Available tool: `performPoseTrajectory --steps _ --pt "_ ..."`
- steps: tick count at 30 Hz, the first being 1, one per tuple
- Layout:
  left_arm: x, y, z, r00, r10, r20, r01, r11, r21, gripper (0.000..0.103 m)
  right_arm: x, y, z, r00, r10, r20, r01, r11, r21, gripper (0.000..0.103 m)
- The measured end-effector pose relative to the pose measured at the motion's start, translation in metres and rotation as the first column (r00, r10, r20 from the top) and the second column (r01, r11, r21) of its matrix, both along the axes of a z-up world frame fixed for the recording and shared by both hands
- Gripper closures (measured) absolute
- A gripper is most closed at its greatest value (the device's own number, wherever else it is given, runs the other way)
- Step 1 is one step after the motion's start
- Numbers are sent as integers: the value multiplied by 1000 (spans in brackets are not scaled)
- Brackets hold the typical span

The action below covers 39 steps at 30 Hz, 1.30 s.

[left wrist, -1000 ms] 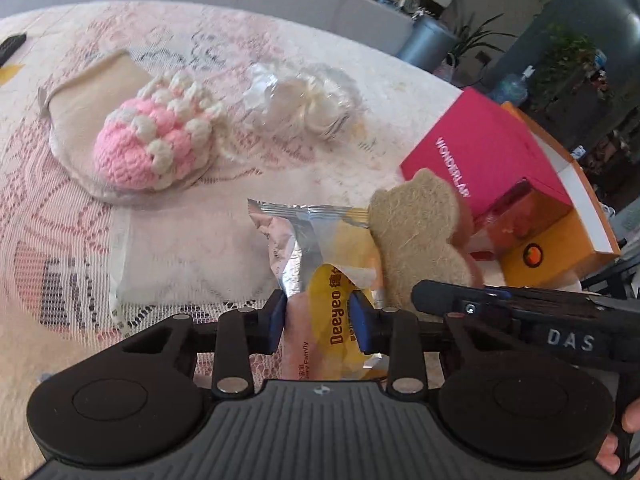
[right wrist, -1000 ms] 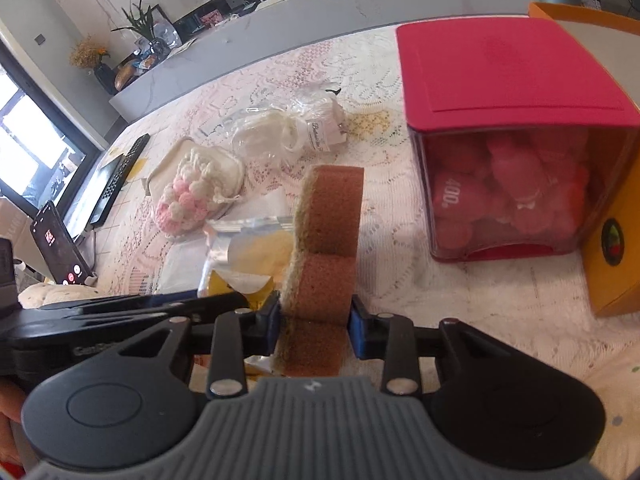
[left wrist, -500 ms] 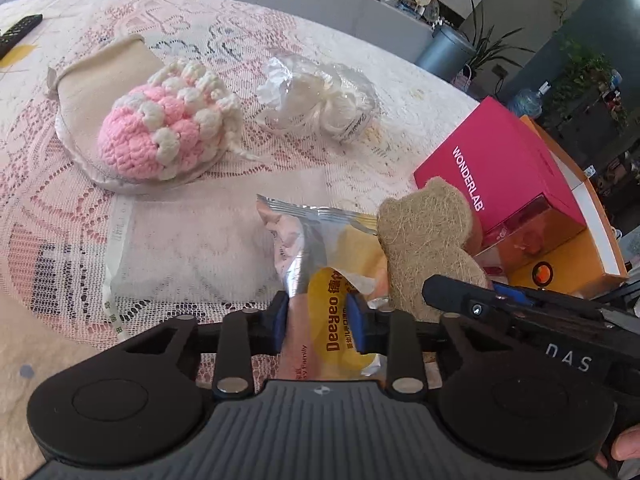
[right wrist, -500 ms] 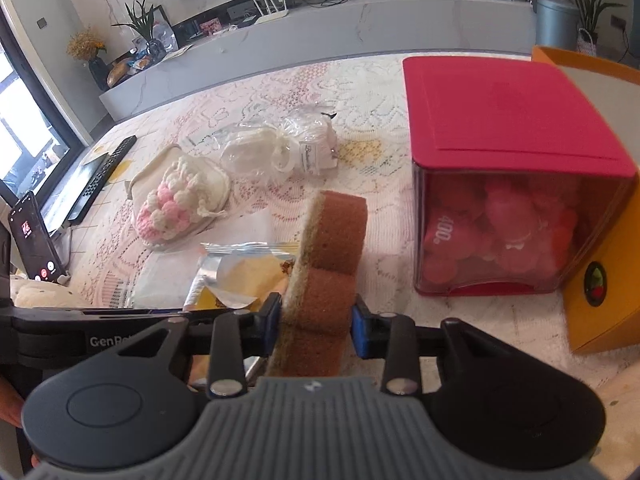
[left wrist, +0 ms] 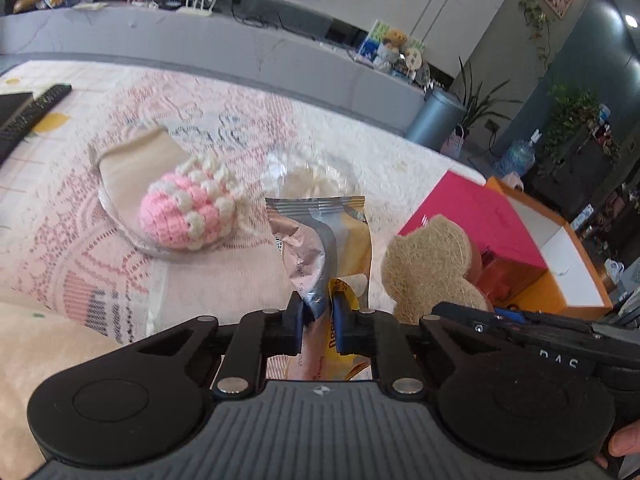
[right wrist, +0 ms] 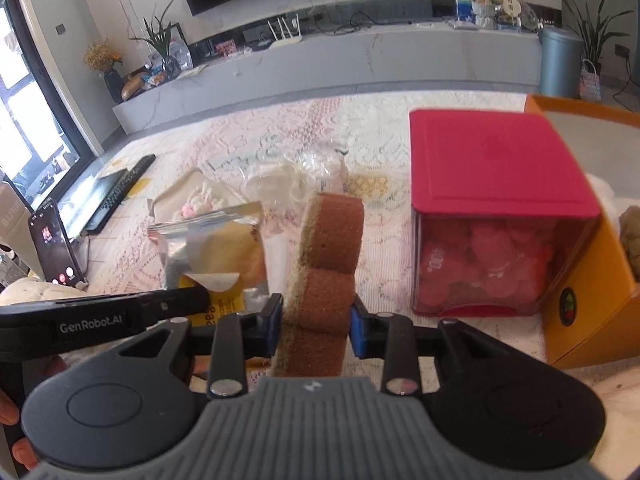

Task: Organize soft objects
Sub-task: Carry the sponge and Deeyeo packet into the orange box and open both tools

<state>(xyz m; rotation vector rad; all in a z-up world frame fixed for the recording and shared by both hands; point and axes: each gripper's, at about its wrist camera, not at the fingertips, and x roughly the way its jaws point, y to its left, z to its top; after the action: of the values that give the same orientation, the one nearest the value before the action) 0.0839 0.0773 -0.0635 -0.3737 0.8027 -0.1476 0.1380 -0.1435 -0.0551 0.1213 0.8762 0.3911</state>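
My left gripper (left wrist: 316, 326) is shut on a silver and yellow snack packet (left wrist: 324, 240) and holds it up above the table. My right gripper (right wrist: 316, 320) is shut on a brown and tan sponge (right wrist: 326, 268), held upright. The sponge also shows in the left wrist view (left wrist: 430, 268), to the right of the packet; the packet shows in the right wrist view (right wrist: 216, 244). A pink and white crochet piece (left wrist: 190, 210) lies on a beige pouch (left wrist: 132, 164). A clear bag of white soft things (right wrist: 296, 178) lies behind.
A box with a red lid (right wrist: 492, 168) stands at the right on the lace tablecloth (left wrist: 60, 216), with an open orange box (left wrist: 560, 256) beside it. A remote (left wrist: 36, 110) and a phone (right wrist: 54, 252) are at the left.
Both grippers have risen and tilted up, lifting the packet and the sponge higher; more of the room behind now shows. Both stay shut on their objects.
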Motion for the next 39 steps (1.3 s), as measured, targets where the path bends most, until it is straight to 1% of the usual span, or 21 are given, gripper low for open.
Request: performPoseTrajectory --steps 3,5,10,13,16,19,23,27,30,33,34,36,38,39 --pt "-9 -1 21 999 23 47 -23 1000 -3 87 -11 -7 15 999 -5 34 4 1000 16 70" --pt "-16 -5 36 997 22 80 -21 1000 -10 87 -19 -13 25 998 -5 59 4 1000 29 70" --pt "-22 -26 66 994 -20 111 20 1000 -4 87 -37 -32 49 993 -23 120 20 999 26 70" --pt "-20 -44 80 989 -65 131 67 998 -13 87 -47 -53 65 988 -43 148 38 999 37 70" --pt "-12 -65 92 982 -131 134 138 990 -41 87 -52 -82 81 984 -75 162 69 997 38 70" --pt "2 -94 104 967 -207 146 217 975 -55 87 -54 -119 95 977 -125 173 122 992 29 70" --pt "32 -135 113 945 -291 147 304 950 -73 87 -50 -171 111 958 -205 202 212 977 -9 70" --pt "72 -178 113 926 -359 115 371 922 -112 87 -36 -220 122 941 -253 226 276 958 -75 70" --pt "104 -211 106 912 -401 88 410 904 -124 87 -18 -251 119 941 -268 205 295 949 -111 70" --pt "135 -242 96 898 -438 47 441 889 -124 87 4 -276 111 949 -267 169 289 948 -129 70" --pt "145 -251 90 894 -447 30 447 886 -121 87 11 -282 107 953 -260 155 282 950 -138 70" --pt "164 -271 78 894 -448 -16 445 890 -100 87 27 -291 98 957 -257 135 277 946 -166 70" --pt "182 -286 62 891 -450 -62 442 890 -113 87 42 -299 89 961 -249 118 269 942 -199 70" --pt "190 -294 53 885 -458 -88 446 886 -129 87 51 -302 83 963 -247 111 266 939 -217 70"
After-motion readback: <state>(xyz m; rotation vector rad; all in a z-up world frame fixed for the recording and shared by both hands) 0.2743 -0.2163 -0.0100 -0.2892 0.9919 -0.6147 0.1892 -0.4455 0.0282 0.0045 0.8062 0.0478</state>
